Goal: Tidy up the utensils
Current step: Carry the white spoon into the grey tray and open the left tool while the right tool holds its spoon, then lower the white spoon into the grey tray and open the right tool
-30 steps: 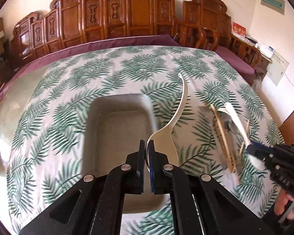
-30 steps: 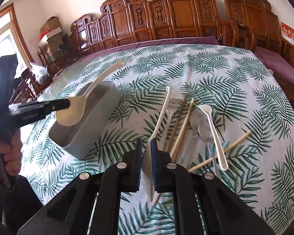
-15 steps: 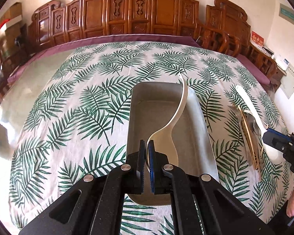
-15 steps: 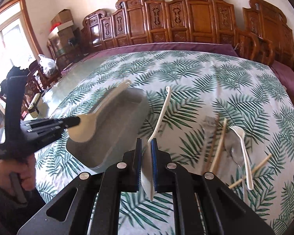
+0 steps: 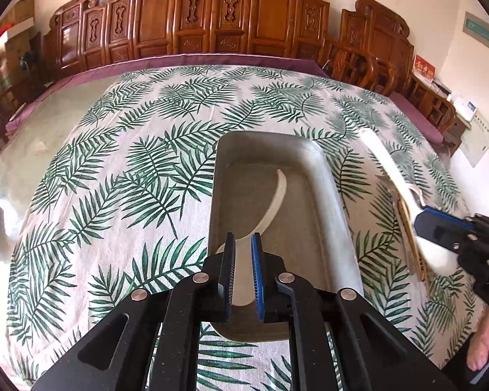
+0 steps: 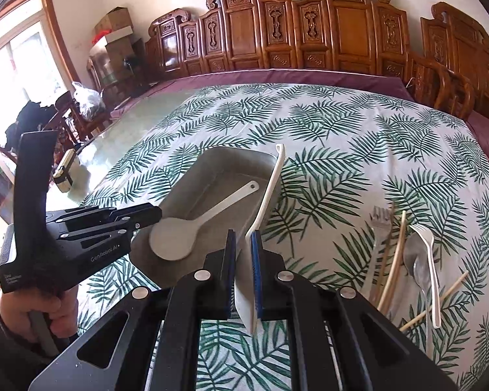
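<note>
A grey metal tray (image 5: 267, 135) (image 6: 185, 182) sits on the leaf-print cloth. A white spoon (image 5: 277, 192) (image 6: 176, 239) lies flat in it, bowl at the near end and handle pointing away. My left gripper (image 5: 243, 238) (image 6: 156, 215) hangs just over that bowl. Its jaws are opening and the pads stand apart from the spoon. My right gripper (image 6: 243, 238) (image 5: 423, 224) is shut on the bowl of a second white spoon (image 6: 269, 189) (image 5: 384, 163). That spoon is held edge-on, with its handle rising over the tray's right rim.
To the right of the tray lie wooden chopsticks (image 6: 394, 254), a white plastic fork (image 6: 430, 260), a metal spoon (image 6: 414, 260) and a metal fork (image 6: 379, 221). Carved wooden chairs (image 5: 231, 16) line the far side of the table. A person's hand (image 6: 49, 309) grips the left handle.
The left jaws have parted and the spoon has dropped from upright to flat in the tray. The right gripper has carried its spoon leftward, up to the tray's right rim.
</note>
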The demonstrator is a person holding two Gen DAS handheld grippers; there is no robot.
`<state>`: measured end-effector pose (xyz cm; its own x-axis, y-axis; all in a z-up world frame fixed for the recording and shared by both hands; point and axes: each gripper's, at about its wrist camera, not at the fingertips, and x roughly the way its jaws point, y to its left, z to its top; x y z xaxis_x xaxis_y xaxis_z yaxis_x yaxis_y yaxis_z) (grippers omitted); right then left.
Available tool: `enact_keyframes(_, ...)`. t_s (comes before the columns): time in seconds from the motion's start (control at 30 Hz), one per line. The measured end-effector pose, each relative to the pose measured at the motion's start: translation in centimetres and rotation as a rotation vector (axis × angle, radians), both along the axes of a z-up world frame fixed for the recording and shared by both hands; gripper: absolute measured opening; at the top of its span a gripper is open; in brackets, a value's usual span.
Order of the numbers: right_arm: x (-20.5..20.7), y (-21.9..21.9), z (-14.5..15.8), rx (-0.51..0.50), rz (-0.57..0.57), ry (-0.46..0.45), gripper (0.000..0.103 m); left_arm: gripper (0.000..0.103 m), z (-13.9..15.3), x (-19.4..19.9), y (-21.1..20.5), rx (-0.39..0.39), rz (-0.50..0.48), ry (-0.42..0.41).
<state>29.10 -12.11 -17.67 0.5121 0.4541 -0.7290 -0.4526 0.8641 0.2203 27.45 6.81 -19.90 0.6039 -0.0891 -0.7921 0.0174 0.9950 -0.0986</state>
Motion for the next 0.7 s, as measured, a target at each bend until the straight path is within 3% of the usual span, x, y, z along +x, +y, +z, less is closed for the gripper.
enact_keyframes(0.27, 0.8, 2.4, -0.7, 0.030, 0.025, 0.021, 0.011, 0.023, 1.7, -0.4, 1.1, -0.025, -0.009, -0.040)
enact_keyframes(0.37, 1.3, 3.4, -1.3, 0.047, 0.034, 0.030, 0.011, 0.030, 2.2, -0.5, 1.9, -0.001, 0.000, -0.053)
enact_keyframes(0.47, 1.7, 4.3, -2.0, 0.057, 0.041, 0.047, 0.011, 0.031, 2.1, -0.2, 3.0, 0.030, 0.022, -0.050)
enact_keyframes(0.7, 2.6, 6.2, -4.1, 0.045, 0.057, 0.088, 0.011, 0.031, 2.2, 0.1, 5.4, 0.006, 0.058, -0.044)
